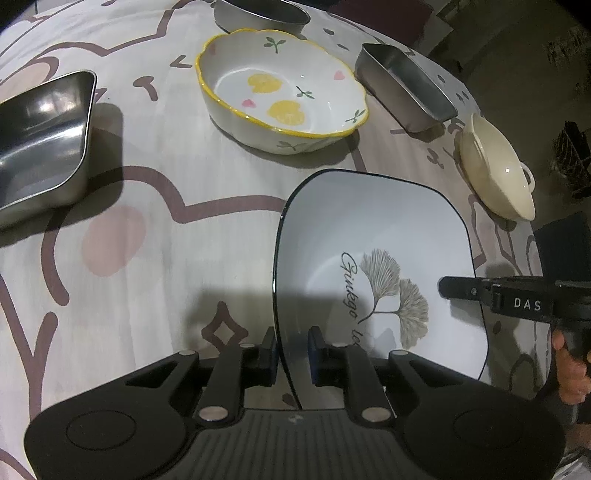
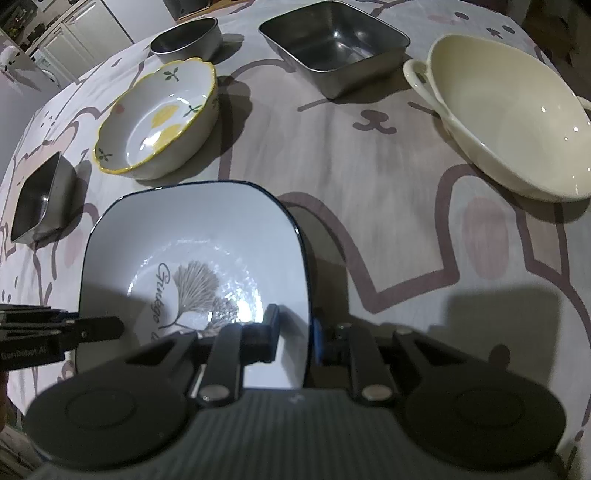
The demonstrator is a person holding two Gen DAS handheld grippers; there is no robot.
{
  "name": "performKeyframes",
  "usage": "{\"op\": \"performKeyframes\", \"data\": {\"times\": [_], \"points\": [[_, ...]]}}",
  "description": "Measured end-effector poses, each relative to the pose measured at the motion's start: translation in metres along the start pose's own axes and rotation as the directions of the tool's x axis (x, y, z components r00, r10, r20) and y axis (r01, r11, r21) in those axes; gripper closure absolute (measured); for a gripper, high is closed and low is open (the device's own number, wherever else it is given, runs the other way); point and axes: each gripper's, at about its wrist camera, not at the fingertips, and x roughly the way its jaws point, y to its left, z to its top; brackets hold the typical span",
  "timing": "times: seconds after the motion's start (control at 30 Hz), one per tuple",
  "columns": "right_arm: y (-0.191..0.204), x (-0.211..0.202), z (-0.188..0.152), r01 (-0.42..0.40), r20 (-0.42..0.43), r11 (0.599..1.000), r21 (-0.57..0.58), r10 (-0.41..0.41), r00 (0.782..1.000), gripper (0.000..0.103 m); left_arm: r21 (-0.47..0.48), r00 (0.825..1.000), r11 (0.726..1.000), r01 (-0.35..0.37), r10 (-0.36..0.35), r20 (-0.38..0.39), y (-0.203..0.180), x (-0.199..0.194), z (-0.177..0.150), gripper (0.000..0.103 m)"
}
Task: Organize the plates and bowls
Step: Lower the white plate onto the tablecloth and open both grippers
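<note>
A square white plate with a dark rim and a ginkgo print (image 1: 376,240) (image 2: 199,229) is gripped from both sides. My left gripper (image 1: 292,350) is shut on its left rim. My right gripper (image 2: 295,332) is shut on its right rim; it also shows in the left wrist view (image 1: 461,290). A white scalloped bowl with a yellow rim and lemon print (image 1: 280,88) (image 2: 159,118) stands beyond the plate. A cream bowl with handles (image 1: 495,166) (image 2: 509,118) stands to the right.
A patterned cloth (image 1: 147,206) covers the table. Steel square trays stand at the left (image 1: 40,140) (image 2: 37,203) and far right (image 1: 402,85) (image 2: 336,44). A round steel pan (image 1: 258,14) (image 2: 188,37) stands at the back.
</note>
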Motion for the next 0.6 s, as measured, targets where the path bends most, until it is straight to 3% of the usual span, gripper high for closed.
{"op": "performKeyframes", "data": {"times": [0.27,0.37,0.6], "points": [[0.0007,-0.0003,0.0000,0.005,0.002,1.000,-0.009,-0.005,1.000,0.081,0.012,1.000,1.000,0.006,-0.006,-0.003,0.0016,-0.0019,-0.0007,0.087],[0.0016,0.0001,0.0001,0.013,-0.010,1.000,-0.019,-0.013,1.000,0.079,0.022,1.000,1.000,0.007,-0.007,-0.003,0.0008,-0.0034,-0.0022,0.083],[0.0012,-0.0020,-0.0062,0.020,-0.024,1.000,-0.021,-0.021,0.999,0.075,0.033,1.000,0.999,-0.001,0.000,0.003,-0.0008,-0.0067,-0.0043,0.059]]}}
